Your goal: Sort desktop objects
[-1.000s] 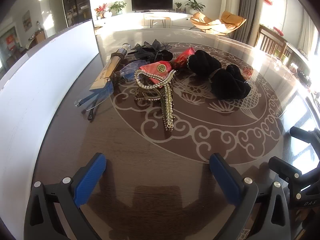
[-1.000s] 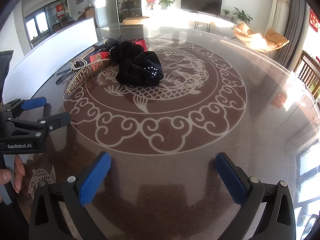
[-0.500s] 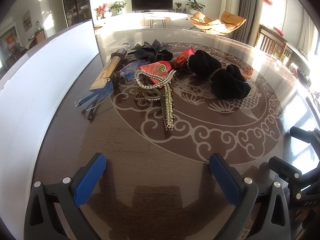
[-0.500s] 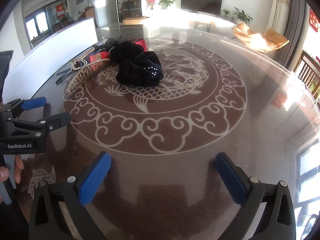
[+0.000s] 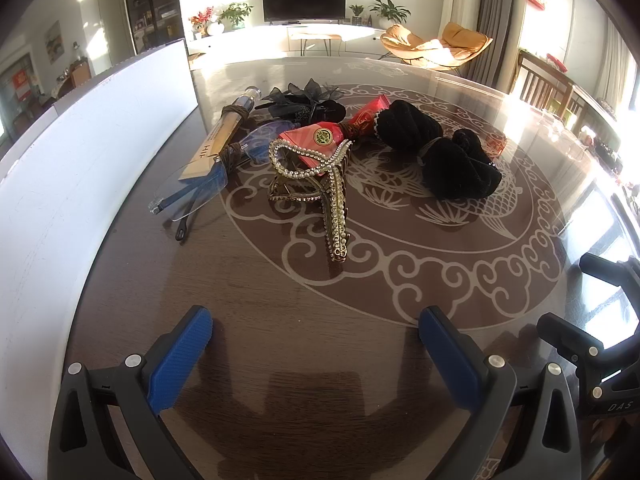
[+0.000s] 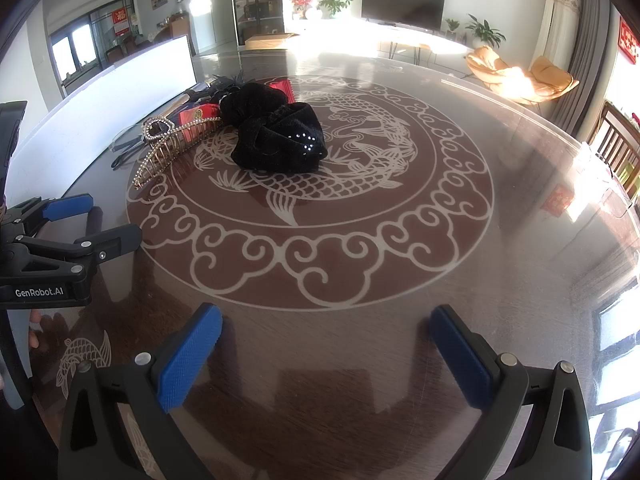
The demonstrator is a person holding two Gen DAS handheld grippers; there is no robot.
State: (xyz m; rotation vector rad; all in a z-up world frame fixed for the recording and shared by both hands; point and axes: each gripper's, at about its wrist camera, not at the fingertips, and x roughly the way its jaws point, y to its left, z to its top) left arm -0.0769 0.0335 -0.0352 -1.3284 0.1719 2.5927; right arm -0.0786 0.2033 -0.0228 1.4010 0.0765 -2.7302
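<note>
Honestly, nothing's sorted yet: the hair claw (image 5: pixel 320 184), glasses (image 5: pixel 200 188) and black scrunchie (image 6: pixel 280 140) sit heaped toward the worktop's (image 6: pixel 400 280) far-left edge. Left tool (image 5: pixel 316 344) and right tool (image 6: pixel 326 336) both spread wide, empty.

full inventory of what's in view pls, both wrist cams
hair claw: 1, gold with rhinestones, front of the pile, nearest the left gripper
black scrunchies: looks like 2, black velvet, right side of the pile
glasses: 1, clear lenses with blue arms, left of the claw, under the wooden stick
wooden stick: 1, tan with brown cord, left rear of the pile
red packet: 1, red with a gold coin emblem, behind the claw
black flower clip: 1, black, back of the pile
white board: 1, white, standing along the table's left edge
table: 1, dark brown, fish and cloud pattern
left gripper: blue pads, open, empty
right gripper: blue pads, open, empty
</note>
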